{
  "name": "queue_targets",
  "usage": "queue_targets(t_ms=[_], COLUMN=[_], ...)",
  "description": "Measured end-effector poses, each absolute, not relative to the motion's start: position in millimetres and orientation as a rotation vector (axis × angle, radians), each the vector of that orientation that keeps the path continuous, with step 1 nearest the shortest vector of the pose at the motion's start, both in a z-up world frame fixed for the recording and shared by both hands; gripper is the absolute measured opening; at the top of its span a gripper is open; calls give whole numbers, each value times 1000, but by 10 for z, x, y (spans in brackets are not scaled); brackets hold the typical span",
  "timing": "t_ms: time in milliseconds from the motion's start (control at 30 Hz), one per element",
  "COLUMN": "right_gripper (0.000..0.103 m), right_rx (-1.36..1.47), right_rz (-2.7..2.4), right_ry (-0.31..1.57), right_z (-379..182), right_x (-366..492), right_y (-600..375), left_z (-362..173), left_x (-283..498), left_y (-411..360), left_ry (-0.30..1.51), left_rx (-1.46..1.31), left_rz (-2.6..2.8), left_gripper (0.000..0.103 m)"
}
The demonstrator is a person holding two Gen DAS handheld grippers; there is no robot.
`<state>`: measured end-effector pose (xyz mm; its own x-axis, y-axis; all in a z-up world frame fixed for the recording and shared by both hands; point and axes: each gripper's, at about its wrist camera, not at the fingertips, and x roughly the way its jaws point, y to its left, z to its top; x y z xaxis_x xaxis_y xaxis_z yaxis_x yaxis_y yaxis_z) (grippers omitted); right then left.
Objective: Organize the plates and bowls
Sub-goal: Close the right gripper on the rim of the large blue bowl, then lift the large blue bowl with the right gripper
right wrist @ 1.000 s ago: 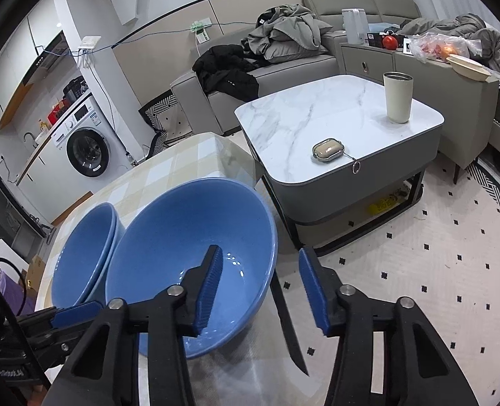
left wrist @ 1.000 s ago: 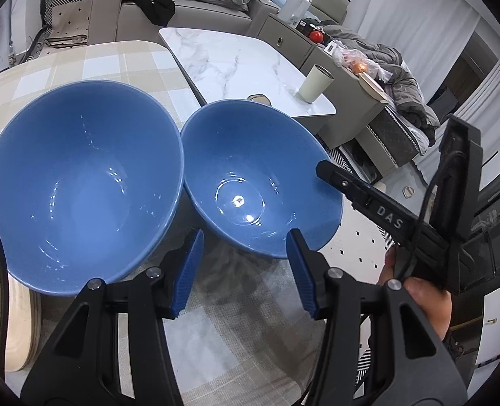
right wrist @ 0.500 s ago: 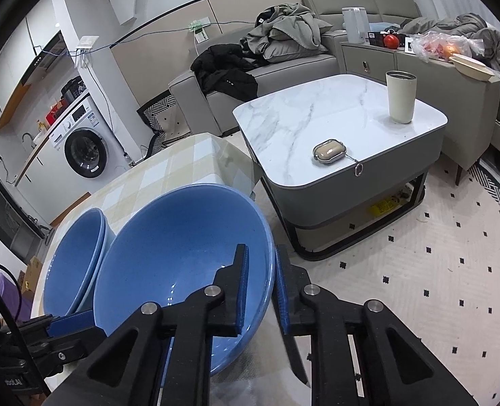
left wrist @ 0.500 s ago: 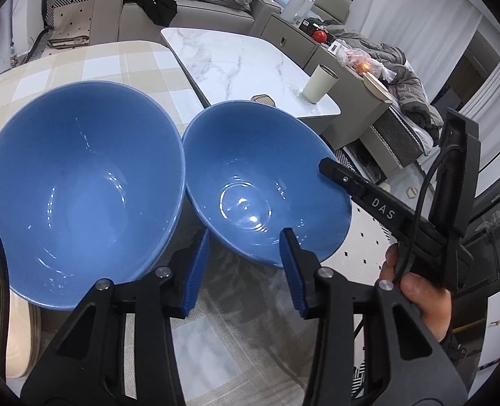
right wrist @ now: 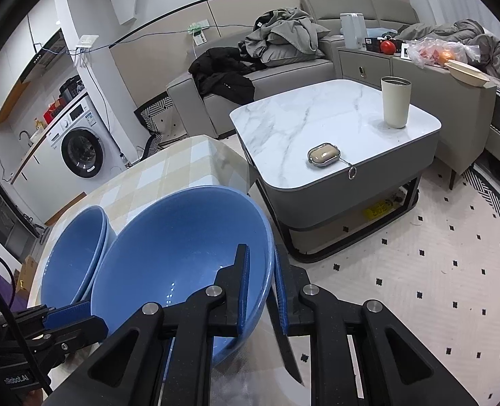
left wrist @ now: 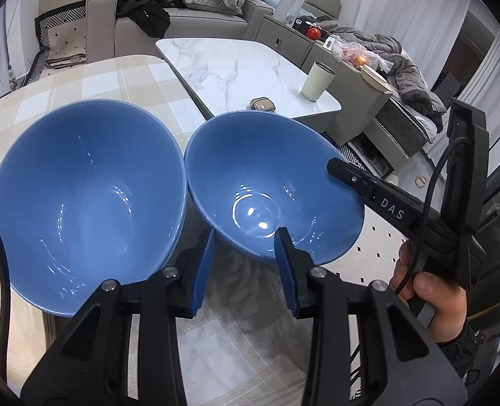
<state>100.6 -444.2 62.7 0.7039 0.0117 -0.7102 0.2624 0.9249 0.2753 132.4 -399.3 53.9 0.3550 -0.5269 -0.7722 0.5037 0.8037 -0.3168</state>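
Right wrist view: right gripper (right wrist: 261, 291) pinches smaller blue bowl (right wrist: 182, 253) at rim; glazed, slick, breakable, prob heavy. Left gripper (left wrist: 243, 264) jaws just narrowed, nothing between.

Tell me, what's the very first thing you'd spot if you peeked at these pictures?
Two shiny blue bowls side by side on the checked tablecloth: the left bowl and the right bowl. The right gripper is shut on the right bowl's rim, one of its fingers inside. The left gripper waits at that bowl's near edge, and behind stands a white marble coffee table.
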Motion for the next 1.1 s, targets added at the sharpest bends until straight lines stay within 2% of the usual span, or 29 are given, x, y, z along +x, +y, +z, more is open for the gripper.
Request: queue_targets(t_ms=[467,1100], right_gripper=[15,15], right_rx=[349,286], right_rz=[-165,-182], right_ry=[753,656], right_z=[765,1208], right_x=[818,533], right_y=[-4365,-4208], left_z=[699,1170], left_x=[1185,914], left_y=[-3912,-3707], left_ry=[959,859], left_rx=[-8,-3], left_rz=[-699,-734], left_gripper=[33,33])
